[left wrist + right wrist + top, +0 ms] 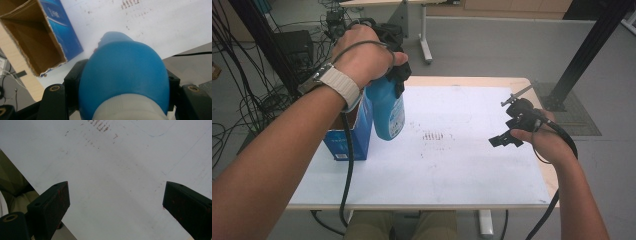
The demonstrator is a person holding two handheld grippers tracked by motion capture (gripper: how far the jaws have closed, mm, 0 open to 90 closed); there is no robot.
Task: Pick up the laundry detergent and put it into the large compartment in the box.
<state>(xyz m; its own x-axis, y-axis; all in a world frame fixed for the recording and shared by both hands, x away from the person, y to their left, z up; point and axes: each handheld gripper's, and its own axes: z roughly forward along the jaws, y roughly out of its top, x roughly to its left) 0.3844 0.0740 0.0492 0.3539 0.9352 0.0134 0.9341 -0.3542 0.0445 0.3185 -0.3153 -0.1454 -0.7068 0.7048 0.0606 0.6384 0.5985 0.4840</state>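
A blue plastic bottle (388, 111) with a white label hangs above the table at the left, beside the blue cardboard box (352, 134). My left gripper (398, 75) is shut on its upper part. In the left gripper view the bottle (123, 73) bulges between the black jaws, its white collar nearest the camera, and the box (37, 37) stands open-topped below and to the left. My right gripper (507, 135) hovers over the right side of the white sheet (462, 150); its jaws stand wide apart with nothing between them, as the right gripper (115, 202) view confirms.
The white sheet bears a patch of small brownish marks (433, 136) near its middle. Light wooden table edges (472, 80) frame the sheet. Cables (242, 100) and a black post (587, 50) stand beyond the table on the grey floor.
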